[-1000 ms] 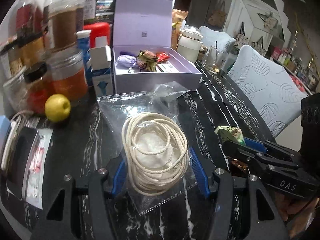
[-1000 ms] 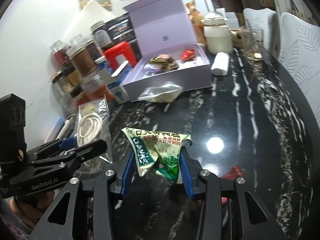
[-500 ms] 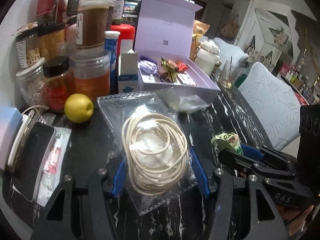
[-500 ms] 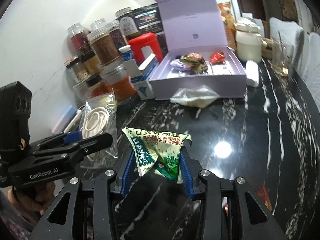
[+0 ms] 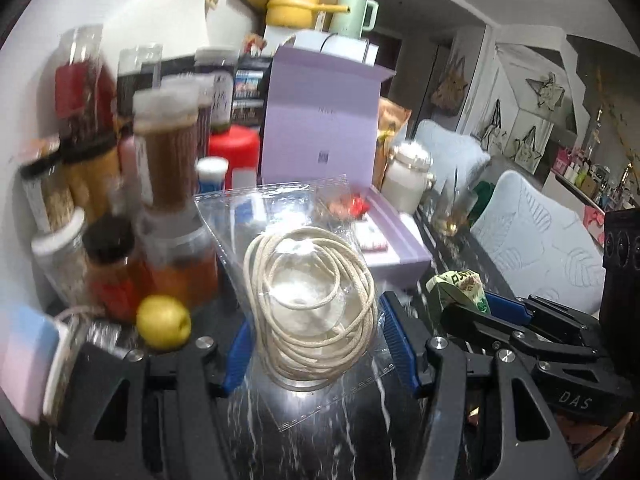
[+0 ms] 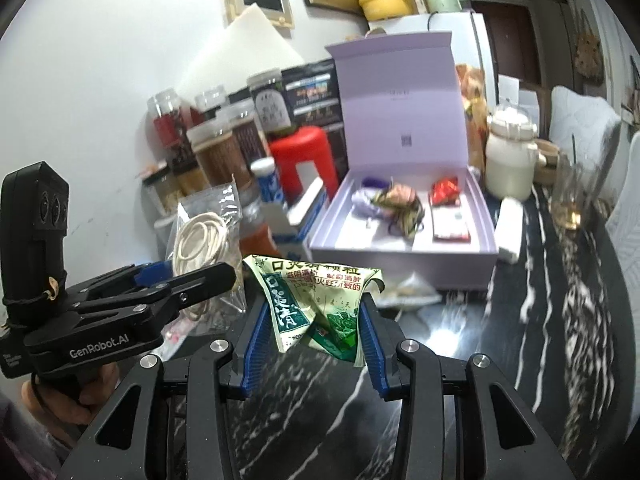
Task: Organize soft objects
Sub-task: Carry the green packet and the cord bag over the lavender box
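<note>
My left gripper (image 5: pixel 314 344) is shut on a clear plastic bag holding a coil of cream cord (image 5: pixel 310 300) and holds it above the black marble table; the bag also shows in the right wrist view (image 6: pixel 204 240). My right gripper (image 6: pixel 312 340) is shut on a crumpled green and white sachet (image 6: pixel 316 300), which also shows in the left wrist view (image 5: pixel 458 288). The open lilac box (image 6: pixel 404 236) stands ahead. It holds a purple pouch, a dark bundle and a red packet.
Several jars (image 5: pixel 168 168), a red container (image 6: pixel 304 160) and a blue-capped tube stand left of the box. A yellow lemon (image 5: pixel 163 322) lies near the left gripper. A cream pot (image 6: pixel 510 160), a glass (image 6: pixel 572 196) and a crumpled clear bag (image 6: pixel 408 294) are nearby. White chairs stand at the right.
Both grippers have risen and moved toward the lilac box with their loads. The jars and box now look closer and lower in the views.
</note>
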A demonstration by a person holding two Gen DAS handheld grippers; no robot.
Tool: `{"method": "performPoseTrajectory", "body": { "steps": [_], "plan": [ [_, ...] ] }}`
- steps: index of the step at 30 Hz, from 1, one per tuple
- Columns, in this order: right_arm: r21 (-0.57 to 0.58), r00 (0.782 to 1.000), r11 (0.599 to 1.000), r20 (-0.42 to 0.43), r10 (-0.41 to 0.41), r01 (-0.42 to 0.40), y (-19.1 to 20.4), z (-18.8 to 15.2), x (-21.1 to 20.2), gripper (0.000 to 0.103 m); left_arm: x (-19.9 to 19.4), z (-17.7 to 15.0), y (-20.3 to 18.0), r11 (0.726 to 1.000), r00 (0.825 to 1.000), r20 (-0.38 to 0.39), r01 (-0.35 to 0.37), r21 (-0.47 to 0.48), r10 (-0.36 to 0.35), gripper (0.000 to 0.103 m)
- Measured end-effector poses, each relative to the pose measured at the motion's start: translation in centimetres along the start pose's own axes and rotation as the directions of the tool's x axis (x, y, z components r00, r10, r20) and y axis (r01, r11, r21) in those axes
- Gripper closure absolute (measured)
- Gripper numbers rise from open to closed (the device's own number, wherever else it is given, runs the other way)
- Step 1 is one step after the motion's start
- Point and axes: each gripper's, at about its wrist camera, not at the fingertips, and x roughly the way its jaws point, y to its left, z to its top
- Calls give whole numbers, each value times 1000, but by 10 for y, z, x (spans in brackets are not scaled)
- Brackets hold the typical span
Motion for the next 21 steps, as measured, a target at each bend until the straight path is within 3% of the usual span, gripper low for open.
{"method": "performPoseTrajectory", "body": {
  "steps": [15, 21],
  "plan": [
    [-21, 991, 1000, 130, -10, 12, -28, 67, -17, 61, 9, 80, -21, 997, 987, 163, -3, 74, -9, 45],
    [-29, 986, 998, 163, -43, 48, -44, 86, -15, 61, 24, 105, -26, 996, 983, 183, -9, 93, -8, 45]
  ]
}}
